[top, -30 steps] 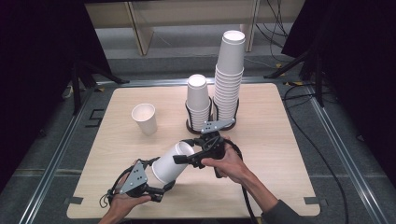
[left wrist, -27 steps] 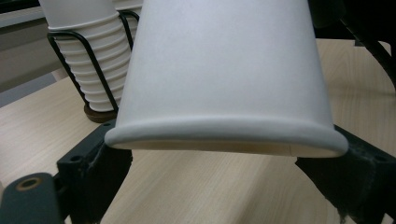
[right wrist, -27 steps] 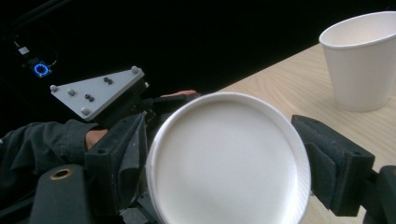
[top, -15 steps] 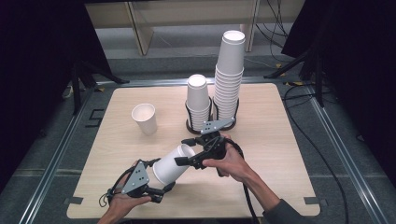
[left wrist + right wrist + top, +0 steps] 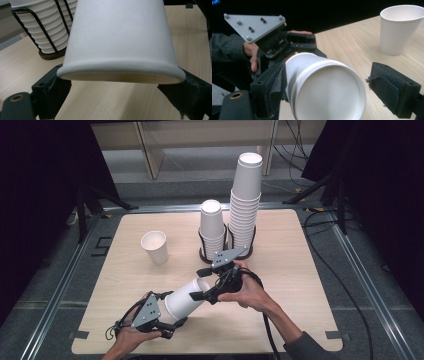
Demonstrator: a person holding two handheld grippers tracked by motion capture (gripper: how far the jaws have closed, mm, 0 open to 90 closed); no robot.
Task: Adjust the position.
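A white paper cup (image 5: 184, 299) lies tilted above the table, held between both grippers. My left gripper (image 5: 172, 309) grips it at the mouth end. In the left gripper view the cup's rim (image 5: 120, 71) is squeezed into an oval between the two black jaws, which have just been closing on it (image 5: 120, 83). My right gripper (image 5: 196, 284) straddles the base end. In the right gripper view the cup's base (image 5: 329, 92) faces the camera. The left pad (image 5: 274, 85) touches the cup wall and the right pad (image 5: 393, 91) stands clear of it.
One upright paper cup (image 5: 155, 247) stands at the left of the wooden table (image 5: 300, 285). Behind the grippers, a short stack (image 5: 212, 227) and a tall stack (image 5: 246, 195) of cups sit in black wire holders. Cables trail off the table's right side.
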